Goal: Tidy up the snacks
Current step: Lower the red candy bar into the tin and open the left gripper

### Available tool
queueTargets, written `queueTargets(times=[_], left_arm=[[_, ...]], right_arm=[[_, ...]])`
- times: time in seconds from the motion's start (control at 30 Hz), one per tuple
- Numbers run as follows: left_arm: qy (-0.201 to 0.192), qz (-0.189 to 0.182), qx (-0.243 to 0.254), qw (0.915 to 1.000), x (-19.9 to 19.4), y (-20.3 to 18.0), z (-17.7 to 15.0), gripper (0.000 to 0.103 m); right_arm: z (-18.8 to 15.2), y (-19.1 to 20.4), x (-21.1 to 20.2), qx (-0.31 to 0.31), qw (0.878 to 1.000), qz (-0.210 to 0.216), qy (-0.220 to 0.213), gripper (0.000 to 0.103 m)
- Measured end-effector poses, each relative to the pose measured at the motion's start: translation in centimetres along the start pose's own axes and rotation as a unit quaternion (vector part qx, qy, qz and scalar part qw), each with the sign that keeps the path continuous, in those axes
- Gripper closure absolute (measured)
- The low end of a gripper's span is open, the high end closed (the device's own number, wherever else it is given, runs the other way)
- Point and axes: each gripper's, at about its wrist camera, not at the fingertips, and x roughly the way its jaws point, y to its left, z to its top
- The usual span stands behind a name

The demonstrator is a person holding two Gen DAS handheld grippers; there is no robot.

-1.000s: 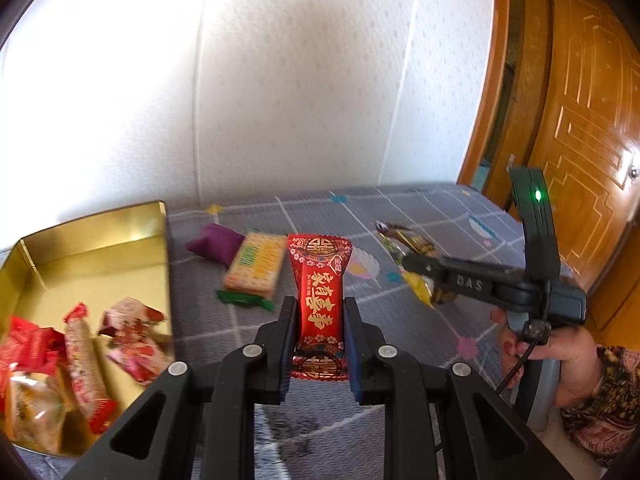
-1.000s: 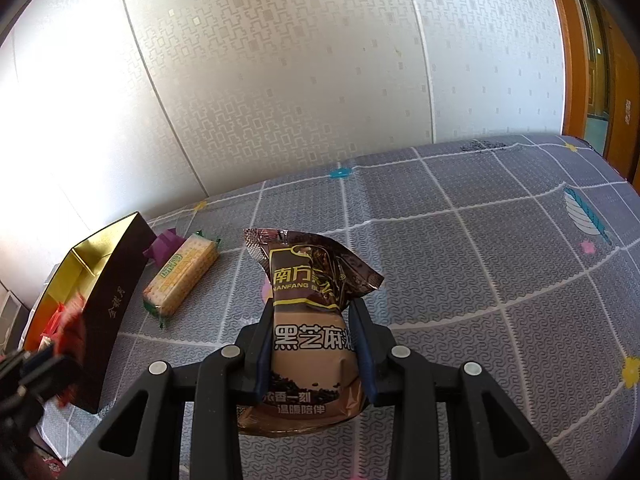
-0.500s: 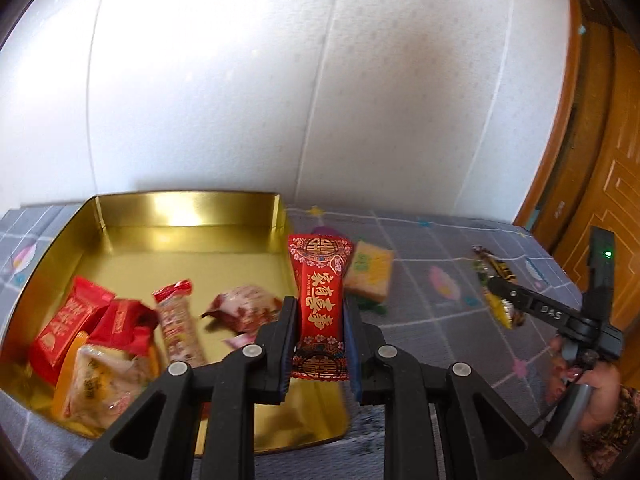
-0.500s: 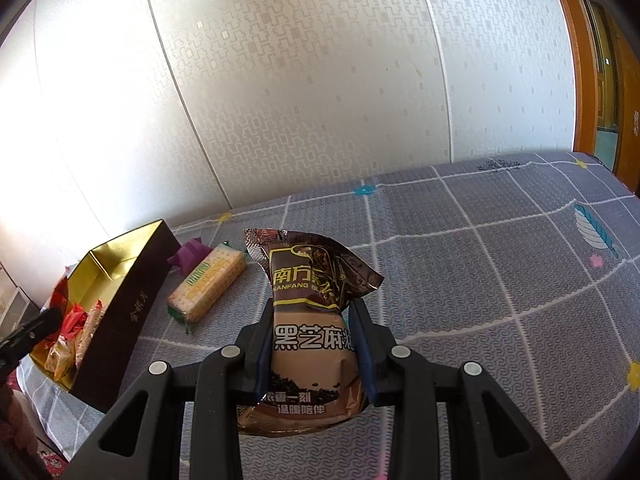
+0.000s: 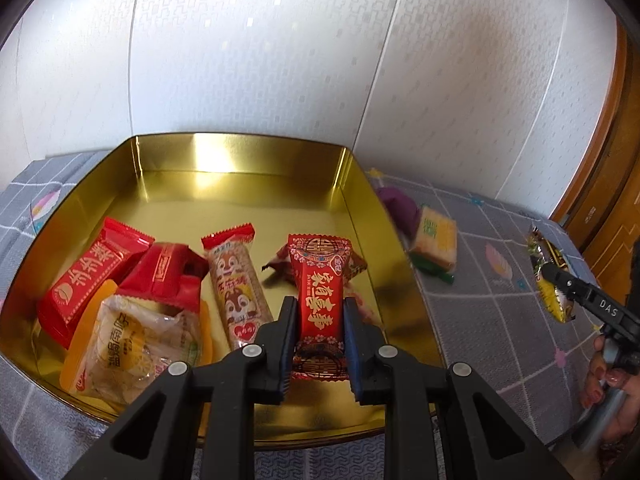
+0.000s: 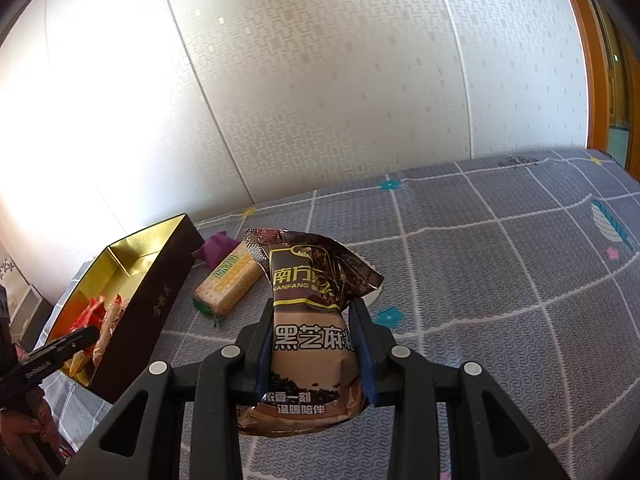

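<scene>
Red wrapper with gold characters: a long snack packet (image 5: 319,292) stands clamped between the jaws of the left gripper (image 5: 318,344), its upper end rising past the fingertips. It hangs over the near right part of a gold tin tray (image 5: 240,156) that sits on a grey grid-patterned cloth (image 5: 492,320). Inside the tray, toward its near left corner, lie a red packet (image 5: 86,276), a red box (image 5: 168,276), a clear-wrapped pastry on an orange backing (image 5: 136,344) and a squirrel-print bar (image 5: 236,284); the far half of the tray is bare. Just outside the tray's right wall rest a purple sweet (image 5: 394,204) and a cracker pack (image 5: 436,236). The right gripper (image 6: 316,344) is closed on a brown sesame-drink sachet (image 6: 312,320), held above the cloth, well to the right of the tray
</scene>
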Motion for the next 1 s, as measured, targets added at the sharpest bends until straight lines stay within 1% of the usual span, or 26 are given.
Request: queueTargets(times=[0.1, 0.17, 0.27, 0.37, 0.6, 0.63, 0.67, 0.73, 0.8, 0.87, 1.0], left_arm=[[-0.002, 0.007, -0.003, 1.0, 0.0, 0.2, -0.3, 0.077], [-0.005, 0.002, -0.003, 1.0, -0.1, 0.1, -0.4, 0.067], [-0.013, 0.007, 0.005, 0.9999, -0.4, -0.1, -0.4, 0.067], [-0.009, 0.01, 0.009, 0.9999, -0.3, -0.2, -0.4, 0.067], [-0.007, 0.002, 0.001, 1.0, -0.3, 0.1, -0.5, 0.066], [-0.008, 0.0, 0.0, 1.0, -0.4, 0.1, -0.5, 0.059], [-0.011, -0.002, -0.001, 0.9999, -0.6, 0.2, -0.4, 0.048], [-0.021, -0.004, 0.0, 0.9998, -1.1, 0.3, -0.4, 0.037], [-0.027, -0.005, 0.007, 0.9996, -1.5, 0.3, -0.3, 0.034], [-0.029, 0.002, 0.015, 0.9995, -1.8, 0.3, -0.2, 0.029], [-0.034, 0.01, 0.02, 0.9992, -2.7, 1.1, 0.0, 0.024]], right_arm=[[-0.1, 0.3, 0.1, -0.002, 1.0, 0.006, 0.0, 0.068], [-0.2, 0.6, 0.1, -0.004, 1.0, 0.009, 0.002, 0.068], [-0.3, 0.9, 0.2, -0.007, 1.0, 0.012, 0.004, 0.068], [-0.4, 1.2, 0.1, -0.01, 1.0, 0.014, 0.002, 0.068], [-0.5, 2.5, 0.1, -0.017, 0.999, 0.03, 0.004, 0.068], [-0.6, 2.8, 0.1, -0.02, 0.999, 0.034, 0.006, 0.068], [-0.6, 3.2, 0.2, -0.022, 0.999, 0.038, 0.009, 0.068], [-0.7, 4.0, 0.3, -0.027, 0.998, 0.047, 0.014, 0.068], [-0.8, 5.0, 0.3, -0.034, 0.998, 0.056, 0.018, 0.068], [-0.9, 6.2, 0.4, -0.042, 0.997, 0.065, 0.024, 0.068], [-0.5, 9.0, 0.9, -0.055, 0.994, 0.089, 0.037, 0.068]])
